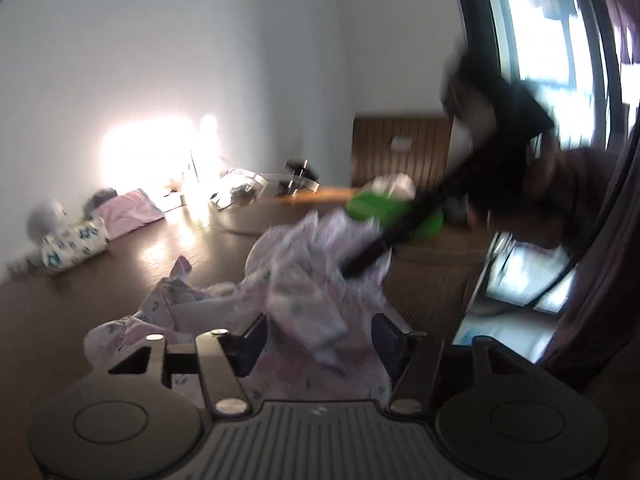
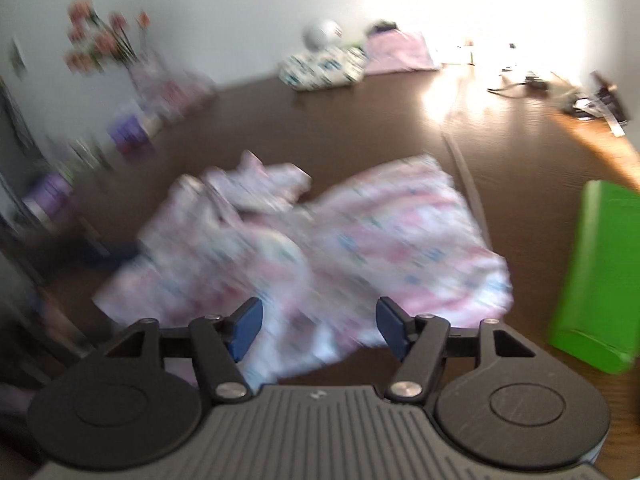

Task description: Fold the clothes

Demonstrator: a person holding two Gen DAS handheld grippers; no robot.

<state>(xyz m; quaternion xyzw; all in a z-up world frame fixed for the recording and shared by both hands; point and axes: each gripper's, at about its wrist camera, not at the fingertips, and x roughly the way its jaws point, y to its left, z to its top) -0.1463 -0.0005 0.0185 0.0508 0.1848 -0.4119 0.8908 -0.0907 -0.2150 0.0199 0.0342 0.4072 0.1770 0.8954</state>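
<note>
A pink and white patterned garment (image 2: pixel 320 240) lies crumpled on the dark wooden table (image 2: pixel 360 120). My right gripper (image 2: pixel 320 326) is open just above its near edge, fingers apart with cloth showing between them. In the left wrist view the same garment (image 1: pixel 304 288) is bunched up and lies between the spread blue pads of my left gripper (image 1: pixel 316 340), which is open. The right gripper's black body (image 1: pixel 440 192) reaches in from the upper right over the cloth. Both views are blurred by motion.
A green box (image 2: pixel 596 276) sits at the table's right. Folded clothes, one patterned (image 2: pixel 324 68) and one pink (image 2: pixel 400 54), lie by the far wall. Flowers (image 2: pixel 104 40) and purple jars (image 2: pixel 128 132) stand at left. Cables and small devices (image 2: pixel 592 100) lie at far right. A window (image 1: pixel 540 40) shows.
</note>
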